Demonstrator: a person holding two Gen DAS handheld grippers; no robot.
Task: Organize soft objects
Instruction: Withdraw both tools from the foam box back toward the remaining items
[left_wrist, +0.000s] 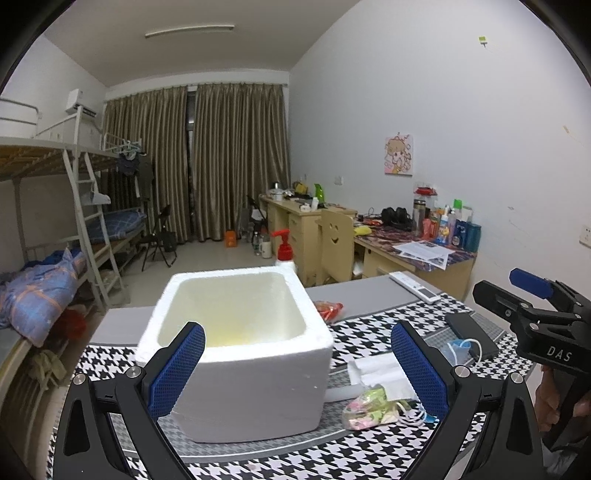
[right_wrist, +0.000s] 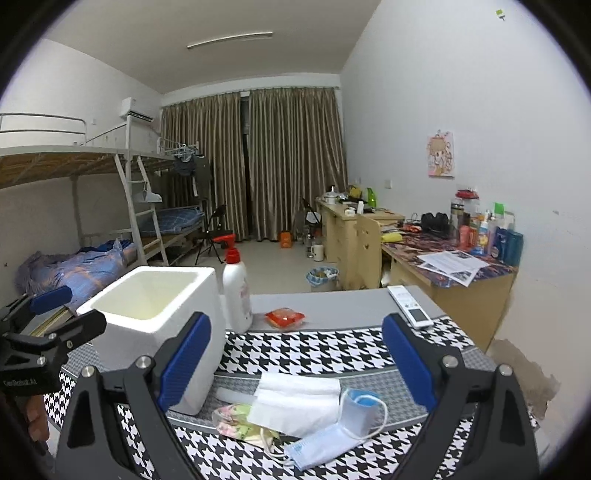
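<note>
- Box (left_wrist: 236, 347): white foam, open top, standing upright on the houndstooth cloth (right_wrist: 314, 354); its inside is showing bare, so it is likely waiting as the bin for the soft things, none of which is lying in it yet
- Left gripper (left_wrist: 297, 369): hovering over the box's near edge, jaws standing wide apart and holding nothing; the box's near wall is sitting between the blue pads (left_wrist: 177, 369), perhaps because the hand is lining up on the bin
- Right gripper (right_wrist: 295, 373): hanging to the right of the box, above the pile, jaws spread wide and empty; judged to be aiming at the pile for a first pick
- Tissue (right_wrist: 295, 402): white, folded, lying just right of the box's near corner, partly covering the pouch
- Pouch (right_wrist: 236, 421): clear, pink and green contents, touching the tissue, near the box's foot
- Masks (right_wrist: 332, 439): pale blue, ear loops trailing loose, lying right of the tissue, farther from the box; one is curling up at its edge
- Red packet (right_wrist: 284, 317): lying beyond the box's right side on the grey strip, well apart from the pile
- Bottle (right_wrist: 236, 295): white, red pump, standing upright just behind the box's right wall
- Remote (right_wrist: 410, 306): white, lying far right of the box; rigid, so judged to be no part of the sorting
</note>
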